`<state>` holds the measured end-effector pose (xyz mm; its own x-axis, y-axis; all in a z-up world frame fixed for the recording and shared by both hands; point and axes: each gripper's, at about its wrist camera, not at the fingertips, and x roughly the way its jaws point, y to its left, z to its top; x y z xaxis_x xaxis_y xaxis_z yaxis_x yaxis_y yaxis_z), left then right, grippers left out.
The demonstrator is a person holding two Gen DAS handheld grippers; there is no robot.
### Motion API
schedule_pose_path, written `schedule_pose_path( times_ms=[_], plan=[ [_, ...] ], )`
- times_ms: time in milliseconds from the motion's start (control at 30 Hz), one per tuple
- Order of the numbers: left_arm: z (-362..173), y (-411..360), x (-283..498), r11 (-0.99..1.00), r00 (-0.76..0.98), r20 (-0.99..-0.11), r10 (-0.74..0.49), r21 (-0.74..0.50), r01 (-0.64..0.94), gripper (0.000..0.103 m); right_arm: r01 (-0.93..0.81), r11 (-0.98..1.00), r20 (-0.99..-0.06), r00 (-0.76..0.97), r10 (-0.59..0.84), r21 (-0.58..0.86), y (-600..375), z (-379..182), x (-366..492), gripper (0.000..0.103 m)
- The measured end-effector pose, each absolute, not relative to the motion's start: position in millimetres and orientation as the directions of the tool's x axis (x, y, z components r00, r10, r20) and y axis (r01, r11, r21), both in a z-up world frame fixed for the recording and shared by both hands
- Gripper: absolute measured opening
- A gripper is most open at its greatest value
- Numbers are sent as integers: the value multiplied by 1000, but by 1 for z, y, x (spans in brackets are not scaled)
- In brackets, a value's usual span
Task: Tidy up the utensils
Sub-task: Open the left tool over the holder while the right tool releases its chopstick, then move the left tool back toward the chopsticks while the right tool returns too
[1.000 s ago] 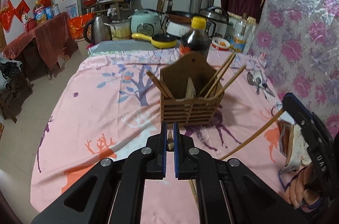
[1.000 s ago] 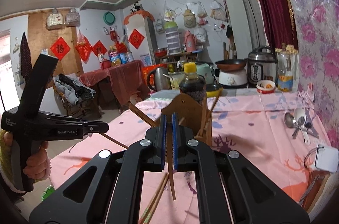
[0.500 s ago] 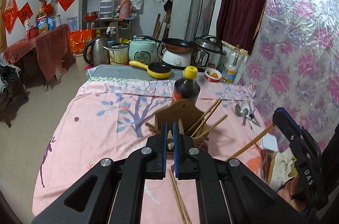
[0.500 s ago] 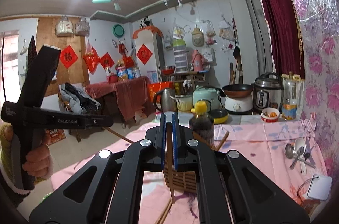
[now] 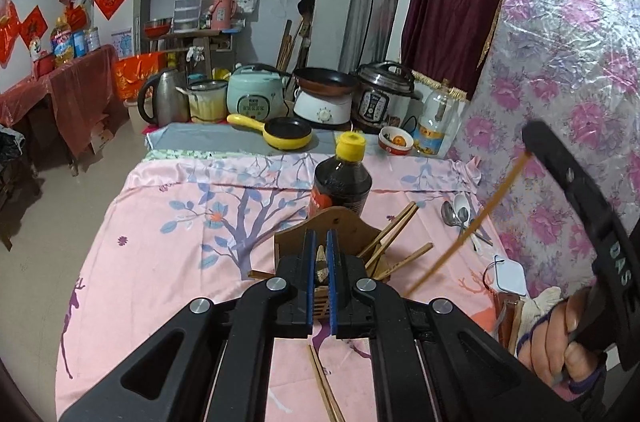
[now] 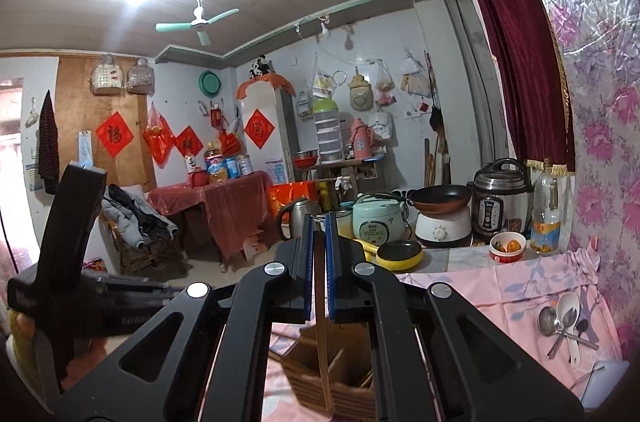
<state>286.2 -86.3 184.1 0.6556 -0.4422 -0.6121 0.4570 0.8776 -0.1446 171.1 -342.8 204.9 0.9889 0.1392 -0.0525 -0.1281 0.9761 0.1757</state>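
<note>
A wooden slatted utensil holder [image 5: 344, 234] stands on the pink tablecloth with several chopsticks [image 5: 394, 230] leaning in it. My left gripper [image 5: 320, 262] is shut on a chopstick end [image 5: 321, 262], held above and just in front of the holder. My right gripper [image 6: 319, 262] is shut on a long chopstick [image 6: 323, 354] that hangs down, its tip over the holder [image 6: 340, 382]. In the left wrist view that chopstick [image 5: 472, 226] slants at the right beside the right gripper's black body. Two chopsticks [image 5: 324, 386] lie on the cloth below.
A dark sauce bottle [image 5: 342, 182] with a yellow cap stands just behind the holder. Spoons [image 5: 460, 214] lie to the right, a white device [image 5: 506, 280] near the right edge. Cookers, a kettle and a yellow pan [image 5: 280, 134] crowd the table's far end.
Both grippers have risen well above the table with their chopsticks still held. The holder now sits lower and smaller in both views. The right chopstick has lifted with its tip above the holder.
</note>
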Motion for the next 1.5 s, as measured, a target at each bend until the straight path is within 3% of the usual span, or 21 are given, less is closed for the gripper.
schedule_pose_path(
  times_ms=[267, 400, 433, 467, 500, 567, 633, 767, 933, 1033, 1100, 1233, 1367, 1500],
  plan=[
    [152, -88, 322, 890, 628, -661, -411, -142, 432, 6, -86, 982, -53, 994, 96, 168, -342, 183, 215, 6],
    [131, -92, 335, 896, 607, -688, -398, -148, 420, 7, -80, 981, -136, 985, 106, 179, -342, 154, 240, 10],
    [128, -92, 337, 898, 608, -692, -390, -140, 416, 14, -75, 980, -163, 981, 105, 183, -343, 145, 243, 12],
    [126, -93, 338, 900, 608, -695, -383, -134, 414, 30, -75, 979, -177, 978, 110, 191, -344, 141, 244, 13],
    [125, -93, 337, 902, 612, -694, -380, -133, 410, 39, -76, 977, -182, 977, 113, 199, -347, 138, 243, 15],
    [128, -91, 335, 911, 639, -677, -365, -118, 395, 45, -62, 979, -162, 982, 94, 192, -349, 141, 235, 19],
    [133, -89, 332, 914, 655, -665, -360, -111, 389, 45, -56, 981, -141, 986, 83, 188, -351, 146, 226, 29],
    [145, -81, 320, 925, 689, -637, -346, -106, 366, 54, -51, 980, -112, 991, 74, 194, -353, 155, 204, 37],
    [159, -63, 291, 946, 752, -587, -300, -81, 314, 71, -40, 976, -70, 996, 56, 213, -349, 166, 167, 71],
    [163, -52, 270, 959, 788, -556, -264, -64, 276, 79, -41, 974, -44, 998, 53, 223, -346, 171, 142, 88],
    [163, -44, 254, 969, 809, -542, -230, -48, 243, 81, -30, 974, -30, 999, 38, 226, -341, 173, 124, 95],
    [161, -28, 224, 976, 823, -529, -204, -45, 213, 84, -25, 976, -33, 999, 33, 218, -331, 175, 97, 96],
    [160, -14, 187, 987, 855, -496, -152, -23, 162, 93, -28, 977, -19, 999, 33, 212, -324, 178, 67, 96],
    [160, -1, 152, 990, 867, -481, -130, -10, 143, 94, -37, 970, 8, 999, 36, 238, -320, 180, 25, 96]
  ],
)
